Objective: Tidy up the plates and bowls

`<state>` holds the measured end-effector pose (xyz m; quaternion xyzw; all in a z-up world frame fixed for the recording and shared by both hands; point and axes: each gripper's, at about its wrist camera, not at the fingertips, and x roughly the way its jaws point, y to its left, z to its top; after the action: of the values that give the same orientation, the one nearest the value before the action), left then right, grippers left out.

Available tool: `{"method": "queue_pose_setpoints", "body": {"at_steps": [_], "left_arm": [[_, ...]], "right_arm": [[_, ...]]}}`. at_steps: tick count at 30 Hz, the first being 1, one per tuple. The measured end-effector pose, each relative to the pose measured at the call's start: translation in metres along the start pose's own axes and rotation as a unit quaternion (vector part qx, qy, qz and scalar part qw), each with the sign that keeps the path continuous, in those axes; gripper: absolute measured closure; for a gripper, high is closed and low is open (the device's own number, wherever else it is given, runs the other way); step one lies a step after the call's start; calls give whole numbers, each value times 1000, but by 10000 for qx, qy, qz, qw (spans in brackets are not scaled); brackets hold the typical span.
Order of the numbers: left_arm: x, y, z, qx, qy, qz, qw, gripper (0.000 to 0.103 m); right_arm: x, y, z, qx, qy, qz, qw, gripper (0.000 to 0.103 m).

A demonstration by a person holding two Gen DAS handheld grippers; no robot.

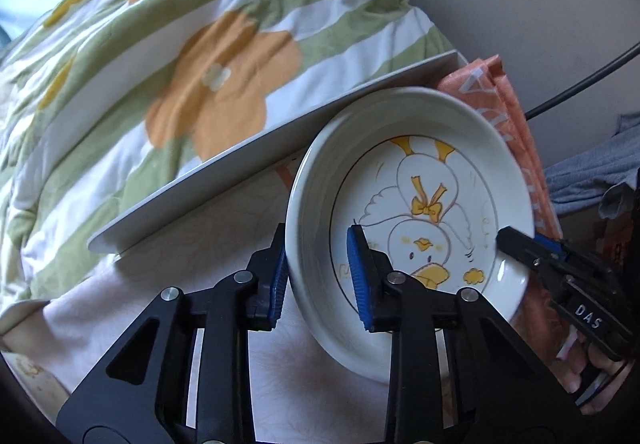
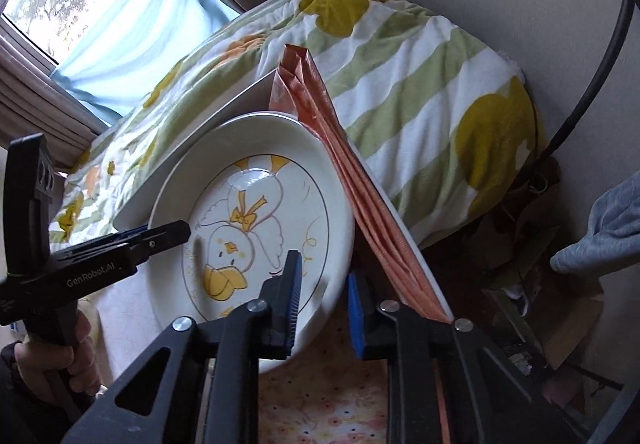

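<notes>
Free room lower left of left wrist view on cloth-covered table; blocked above by white tray, right by orange bag touching plate.

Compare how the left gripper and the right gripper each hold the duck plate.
The left gripper clamps the duck plate on its left rim; the right gripper clamps the opposite, right rim beside the orange bag. Shared: each has one blue pad inside the plate and one outside, both shut on the rim.
</notes>
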<state>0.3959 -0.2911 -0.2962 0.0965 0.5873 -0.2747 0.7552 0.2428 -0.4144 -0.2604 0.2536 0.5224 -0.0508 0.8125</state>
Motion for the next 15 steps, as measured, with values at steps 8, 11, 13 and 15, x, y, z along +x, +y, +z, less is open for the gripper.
{"method": "queue_pose_setpoints", "body": {"at_steps": [8, 11, 13, 15], "left_arm": [[-3, -6, -1, 153, -83, 200, 9996, 78], [-7, -7, -2, 226, -139, 221, 9994, 78], [-12, -9, -3, 286, -208, 267, 9990, 78], [-17, -10, -4, 308, -256, 286, 9988, 78]], "right_arm": [[2, 8, 1, -402, 14, -295, 9988, 88], [-1, 8, 2, -421, -4, -298, 9987, 87], [-3, 10, 4, -491, -16, -305, 9983, 87], [-5, 13, 5, -552, -33, -325, 9979, 87]]}}
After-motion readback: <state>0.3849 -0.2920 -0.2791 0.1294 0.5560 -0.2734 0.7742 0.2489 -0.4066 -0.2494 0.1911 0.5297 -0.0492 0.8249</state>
